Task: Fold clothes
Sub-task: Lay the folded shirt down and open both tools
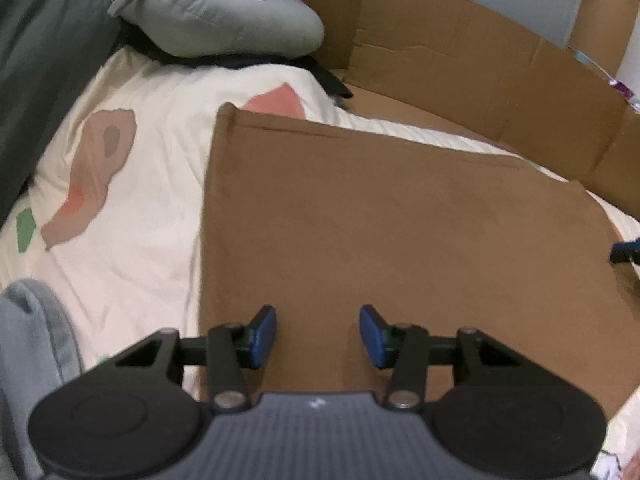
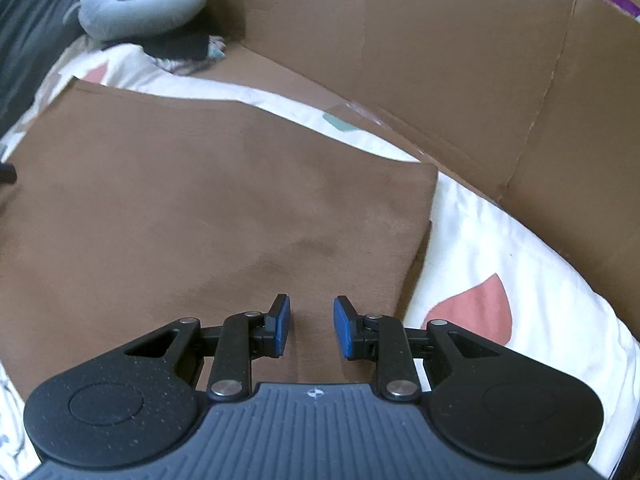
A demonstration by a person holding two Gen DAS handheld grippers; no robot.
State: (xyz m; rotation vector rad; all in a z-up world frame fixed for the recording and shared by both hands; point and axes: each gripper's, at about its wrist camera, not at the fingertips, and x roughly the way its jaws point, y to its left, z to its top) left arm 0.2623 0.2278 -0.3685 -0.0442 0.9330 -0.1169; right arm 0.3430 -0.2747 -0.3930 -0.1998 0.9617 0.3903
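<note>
two hand-held grippers, left hand-held gripper point(image 1: 317, 334) and right hand-held gripper point(image 2: 311, 326), hover agape over one brown garment point(image 1: 400, 240) beside one grey pillow point(image 1: 216, 20).

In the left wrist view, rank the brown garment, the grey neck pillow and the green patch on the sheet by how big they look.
1. brown garment, fills most of the frame.
2. grey neck pillow, though it lies farther off, so its true size is unsure.
3. green patch, smallest.

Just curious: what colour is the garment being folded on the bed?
Plain brown garment, no pattern; the right wrist view shows it best.
</note>
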